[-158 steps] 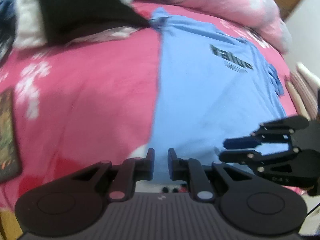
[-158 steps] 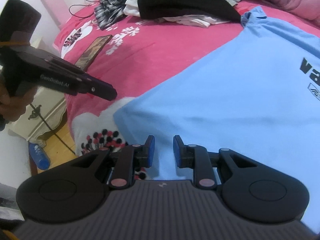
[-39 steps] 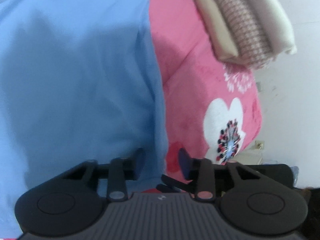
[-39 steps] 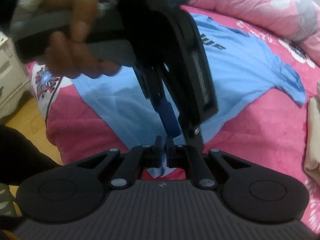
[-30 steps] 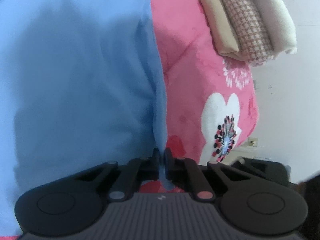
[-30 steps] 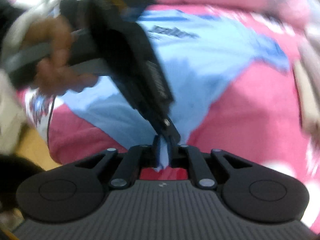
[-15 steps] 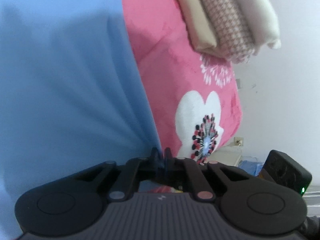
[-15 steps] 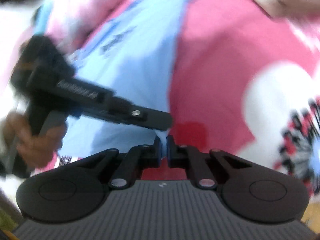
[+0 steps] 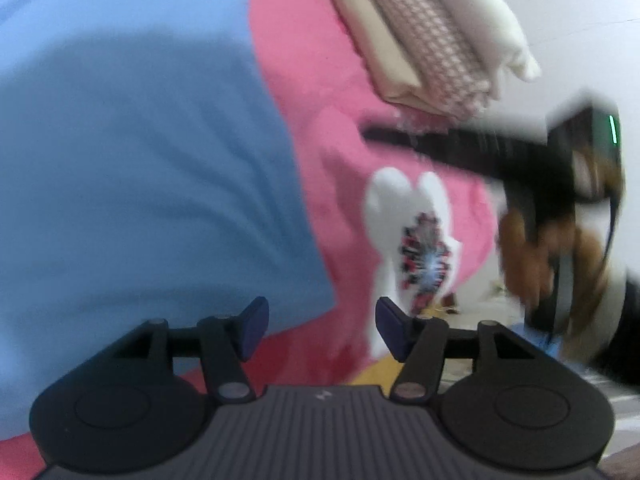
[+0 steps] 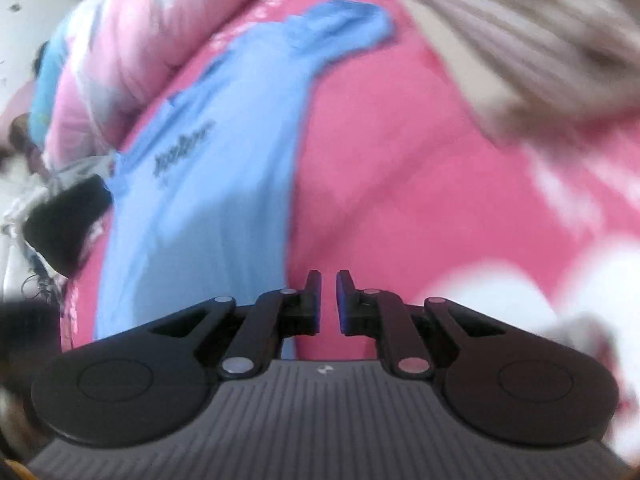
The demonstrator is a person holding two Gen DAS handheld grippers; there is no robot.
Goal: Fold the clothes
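Observation:
The light blue T-shirt (image 9: 140, 160) lies on the pink bedspread (image 9: 320, 100) and fills the left of the left wrist view. My left gripper (image 9: 320, 324) hovers at the shirt's lower right corner. Its jaws are opening, and the pads press on nothing. To the right, blurred, my right gripper (image 9: 372, 134) points left over the bedspread, held by a hand (image 9: 540, 248). In the right wrist view the shirt (image 10: 208, 208) runs away up the left, its dark print (image 10: 182, 152) showing. There the right gripper (image 10: 328, 300) stands just right of the hem, jaws opening a narrow gap, nothing between them.
A stack of folded clothes (image 9: 432, 40) lies at the far right of the bed, near the white wall. A pink quilt (image 10: 160, 40) and a black garment (image 10: 68, 224) lie beyond the shirt. The bed edge and floor (image 9: 372, 376) are just below my left gripper.
Both grippers were shut on the shirt's corner and have let it go. The left jaws have spread wide. The right gripper has rolled and swung off to the right.

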